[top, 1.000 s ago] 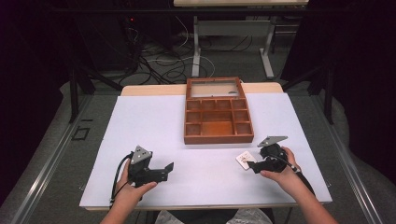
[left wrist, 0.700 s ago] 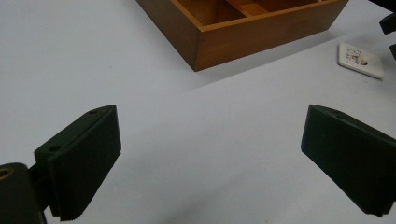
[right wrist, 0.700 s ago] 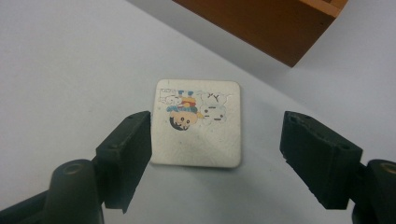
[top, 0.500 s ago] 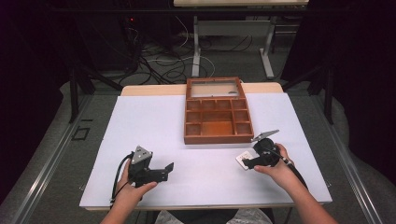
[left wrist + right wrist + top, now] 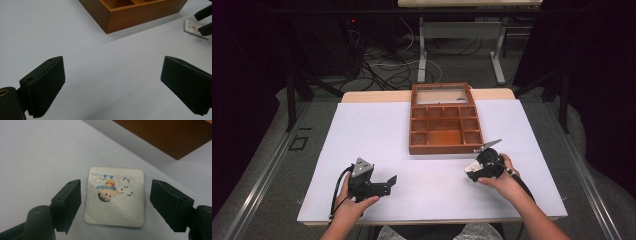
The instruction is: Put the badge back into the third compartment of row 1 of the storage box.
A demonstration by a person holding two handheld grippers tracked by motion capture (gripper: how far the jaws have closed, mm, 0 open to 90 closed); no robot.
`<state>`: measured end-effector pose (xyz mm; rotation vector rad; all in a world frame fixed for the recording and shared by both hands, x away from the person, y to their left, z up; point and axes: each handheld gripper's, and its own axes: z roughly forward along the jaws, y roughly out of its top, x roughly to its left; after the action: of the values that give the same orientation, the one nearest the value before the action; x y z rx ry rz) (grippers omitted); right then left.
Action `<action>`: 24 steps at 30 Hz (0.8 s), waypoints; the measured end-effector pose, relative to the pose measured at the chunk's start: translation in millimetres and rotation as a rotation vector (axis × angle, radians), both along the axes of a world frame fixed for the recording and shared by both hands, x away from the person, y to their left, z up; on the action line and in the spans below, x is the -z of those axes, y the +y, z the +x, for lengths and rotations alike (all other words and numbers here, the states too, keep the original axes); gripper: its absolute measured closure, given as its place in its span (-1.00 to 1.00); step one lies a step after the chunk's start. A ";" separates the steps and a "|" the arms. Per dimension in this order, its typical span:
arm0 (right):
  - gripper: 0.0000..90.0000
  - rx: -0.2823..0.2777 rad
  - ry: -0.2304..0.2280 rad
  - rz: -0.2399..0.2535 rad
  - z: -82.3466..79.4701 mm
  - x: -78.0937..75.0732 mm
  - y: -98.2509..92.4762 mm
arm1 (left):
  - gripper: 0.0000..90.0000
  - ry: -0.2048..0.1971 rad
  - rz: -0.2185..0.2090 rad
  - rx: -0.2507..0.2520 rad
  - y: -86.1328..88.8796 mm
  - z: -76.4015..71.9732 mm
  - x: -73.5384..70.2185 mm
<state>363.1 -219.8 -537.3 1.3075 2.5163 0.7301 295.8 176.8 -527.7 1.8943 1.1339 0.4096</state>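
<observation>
A small white square card (image 5: 115, 202) with a cartoon picture lies flat on the white table. In the right gripper view it sits between the two black jaws of my right gripper (image 5: 117, 203), with a gap on each side and neither pad touching it. From the high view, the right gripper (image 5: 472, 171) is tilted down over the card (image 5: 468, 168), just in front of the wooden box's right corner. My left gripper (image 5: 390, 183) rests at the front left, jaws wide apart around bare table (image 5: 112, 85). Far off in the left gripper view, the card (image 5: 191, 25) shows at the upper right.
A brown wooden box (image 5: 444, 125) with several open compartments stands at the middle back of the white table top (image 5: 362, 130); its front corner (image 5: 110, 20) shows in the left gripper view. Beyond the table are cables and desk legs on the floor.
My right gripper has slid left toward the card and tipped down, so its jaws now straddle the card. The left gripper has stayed put.
</observation>
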 end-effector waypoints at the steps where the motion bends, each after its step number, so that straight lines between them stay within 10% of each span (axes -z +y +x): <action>1: -0.45 0.004 -0.010 -0.002 0.8 2.3 1.6 | -0.87 -0.005 0.004 -0.001 0.3 -0.1 0.2; 24: -0.30 0.018 0.037 -0.045 4.3 4.3 5.5 | -0.86 -0.003 0.023 -0.006 1.1 -1.6 1.9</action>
<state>367.4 -214.3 -541.6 1.3392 2.5308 0.6477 294.2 177.9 -529.6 1.9098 1.1376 0.4298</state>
